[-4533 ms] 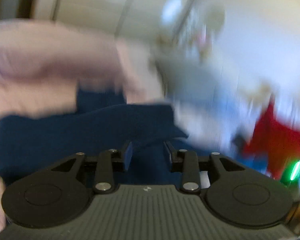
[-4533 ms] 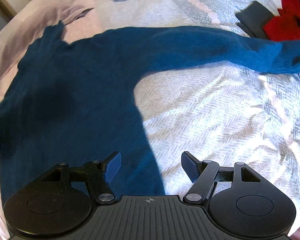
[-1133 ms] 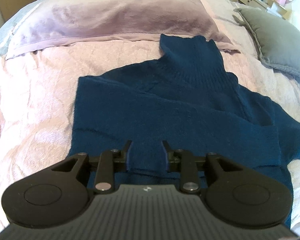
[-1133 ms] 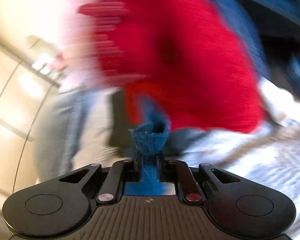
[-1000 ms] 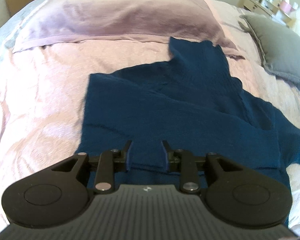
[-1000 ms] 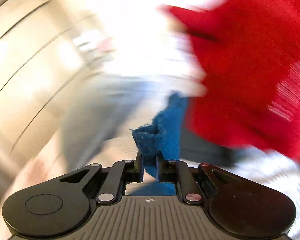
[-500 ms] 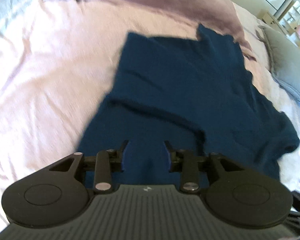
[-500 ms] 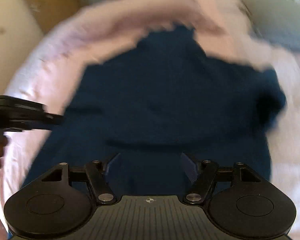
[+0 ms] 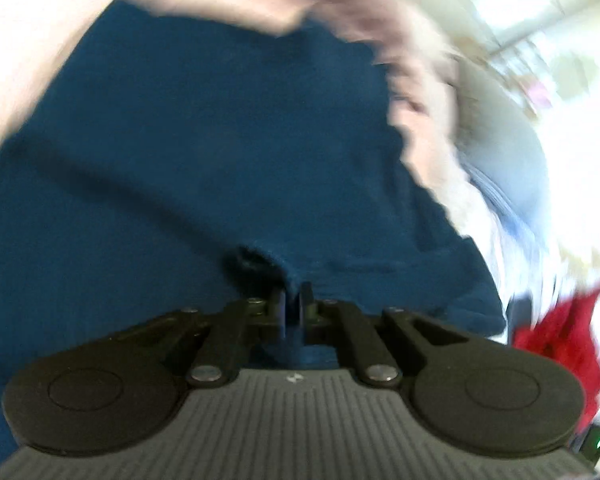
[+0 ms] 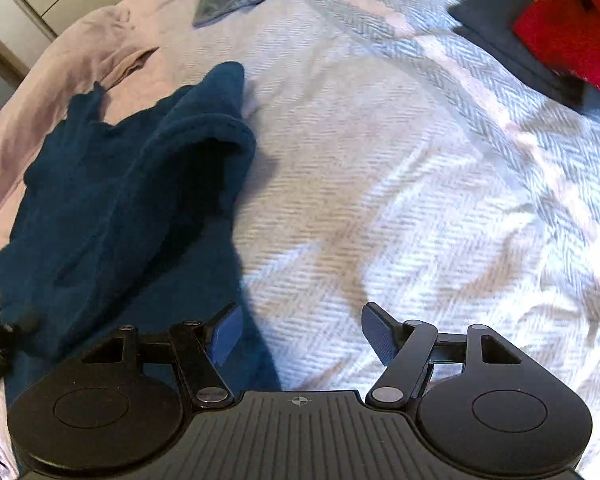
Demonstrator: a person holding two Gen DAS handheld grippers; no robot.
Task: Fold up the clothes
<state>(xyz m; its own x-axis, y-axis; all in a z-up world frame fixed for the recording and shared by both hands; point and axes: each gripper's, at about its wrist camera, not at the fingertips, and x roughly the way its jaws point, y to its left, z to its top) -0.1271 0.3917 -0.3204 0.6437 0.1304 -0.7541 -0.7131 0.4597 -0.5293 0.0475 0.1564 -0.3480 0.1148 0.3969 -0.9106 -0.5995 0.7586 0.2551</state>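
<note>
Your left claw (image 9: 291,302) just closed, pinching blue sweater (image 9: 204,152) fabric near hem. Your right claw (image 10: 300,330) spread wide, empty, above bedspread (image 10: 400,184). Sweater (image 10: 116,200) lies rumpled on bed, left of right claw.

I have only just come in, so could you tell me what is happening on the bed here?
A person with a handheld gripper in each hand is folding a dark blue sweater on the bed. The left gripper has just closed, pinching the sweater's fabric. The right gripper is open and empty at the sweater's edge, its sleeve already folded in. A red garment waits at the far corner.
</note>
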